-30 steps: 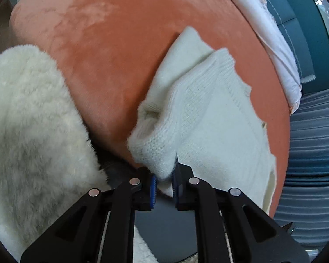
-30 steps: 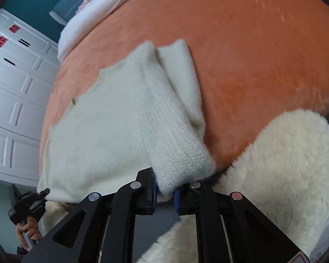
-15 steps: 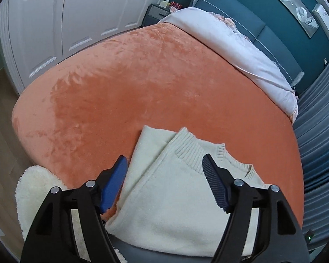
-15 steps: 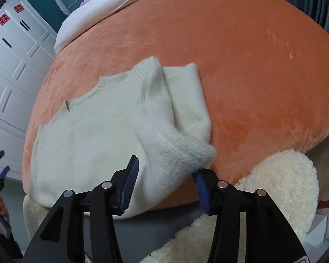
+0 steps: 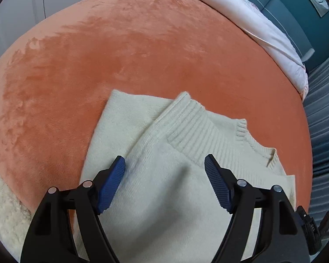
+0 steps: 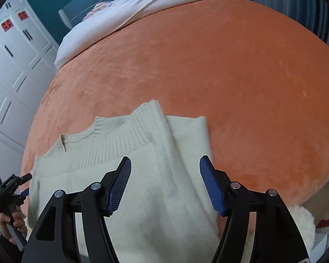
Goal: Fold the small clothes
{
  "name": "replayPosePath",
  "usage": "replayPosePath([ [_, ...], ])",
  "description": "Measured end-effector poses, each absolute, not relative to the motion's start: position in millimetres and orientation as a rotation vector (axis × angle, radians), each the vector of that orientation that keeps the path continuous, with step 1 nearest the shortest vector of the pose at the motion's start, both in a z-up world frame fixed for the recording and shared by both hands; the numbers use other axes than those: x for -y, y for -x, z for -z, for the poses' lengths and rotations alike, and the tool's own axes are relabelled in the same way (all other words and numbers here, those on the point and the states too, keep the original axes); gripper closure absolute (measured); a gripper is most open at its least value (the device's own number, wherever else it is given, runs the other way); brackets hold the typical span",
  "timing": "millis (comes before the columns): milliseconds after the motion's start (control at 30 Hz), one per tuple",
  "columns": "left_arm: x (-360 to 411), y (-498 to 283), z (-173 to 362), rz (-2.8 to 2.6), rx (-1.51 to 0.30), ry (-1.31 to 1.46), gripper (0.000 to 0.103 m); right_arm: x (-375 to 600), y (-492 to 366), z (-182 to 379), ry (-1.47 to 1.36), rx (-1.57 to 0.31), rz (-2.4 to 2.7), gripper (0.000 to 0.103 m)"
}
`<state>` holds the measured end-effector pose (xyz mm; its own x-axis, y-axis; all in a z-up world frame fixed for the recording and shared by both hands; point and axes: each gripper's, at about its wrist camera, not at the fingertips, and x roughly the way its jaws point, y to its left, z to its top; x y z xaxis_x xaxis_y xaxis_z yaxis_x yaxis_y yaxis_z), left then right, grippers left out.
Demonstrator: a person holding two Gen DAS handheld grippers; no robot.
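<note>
Sweater (image 5: pixel 164 197) — cream knit, lying flat on the orange bed cover (image 5: pixel 142 54) at its near edge, directly below and ahead of both tongs. Left tongs (image 5: pixel 164 166) are seen released, blue pads wide apart with nothing pinched between them, only cloth lying beneath. Right tongs (image 6: pixel 165 168) are likewise unclenched and are opening at this moment — no fabric is gripped. One side of the garment is seen already folded inward, its ribbed band (image 5: pixel 197 135) laid across the body toward the collar (image 5: pixel 272 153). Collar end is pointed away from the person; the long axis is judged to run from the near bed edge toward the far side. Collar side is seen nearer the right tongs' left, so the unfolded half is judged closer to the left hand.
</note>
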<state>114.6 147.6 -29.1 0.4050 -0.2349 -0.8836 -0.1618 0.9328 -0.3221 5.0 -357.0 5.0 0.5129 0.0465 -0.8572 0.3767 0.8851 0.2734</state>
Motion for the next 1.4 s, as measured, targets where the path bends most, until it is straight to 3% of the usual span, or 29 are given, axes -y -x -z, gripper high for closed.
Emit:
replayPosePath([
  [67,-146.1,-120.6,35.5,0.03,-1.162,0.37,0.053,346.9,-29.3,20.5,-0.444,-1.078,0.213,0.04],
  [100,-146.8,-123.1,35.5,0.033,-1.168,0.373,0.078,343.8,-35.7,28.8,-0.432,-1.09,0.219,0.058],
  [133,-148.9,-125.2,33.0,0.058,-1.167,0.398,0.091,342.0,-38.0,29.6,-0.444,-1.076,0.199,0.085],
  [167,-151.4,-126.1,27.9,0.074,-1.159,0.42,0.091,341.6,-34.6,21.4,-0.479,-1.042,0.184,0.092],
  [300,-144.8,-132.9,16.0,0.089,-1.119,0.348,0.091,352.3,-15.5,-22.8,-0.566,-0.838,0.135,0.093],
  [433,-139.7,-148.3,51.2,0.036,-1.167,0.31,0.09,368.8,-39.7,45.2,-0.535,-1.092,0.232,0.094],
  [600,-150.1,-130.2,24.9,0.044,-1.13,0.373,0.088,361.2,-7.3,0.7,-0.546,-0.936,0.327,0.08],
  [733,-143.9,-89.1,-11.4,0.069,-1.042,0.357,0.09,310.9,12.2,-32.8,-0.476,-0.888,0.169,0.08],
  [867,-95.3,-62.8,-11.3,0.187,-1.082,0.291,0.087,228.9,-0.2,-13.1,-0.419,-1.01,-0.119,0.081],
  [967,-76.0,-59.1,16.5,0.175,-1.166,0.221,0.084,186.0,-11.1,8.7,-0.299,-1.081,-0.193,0.091],
  [1167,-138.9,-64.8,29.2,0.067,-1.18,0.291,0.089,295.7,13.3,22.6,-0.416,-1.053,0.174,0.097],
  [1200,-148.4,-65.7,31.2,0.08,-1.186,0.339,0.092,322.7,24.2,27.7,-0.418,-1.07,0.29,0.103],
  [1300,-150.8,-65.6,31.4,0.079,-1.182,0.358,0.093,367.0,46.3,31.8,-0.53,-1.048,0.292,0.103],
  [1400,-146.4,-62.5,24.6,0.065,-1.168,0.379,0.091,346.4,37.2,21.1,-0.362,-1.078,0.316,0.103],
])
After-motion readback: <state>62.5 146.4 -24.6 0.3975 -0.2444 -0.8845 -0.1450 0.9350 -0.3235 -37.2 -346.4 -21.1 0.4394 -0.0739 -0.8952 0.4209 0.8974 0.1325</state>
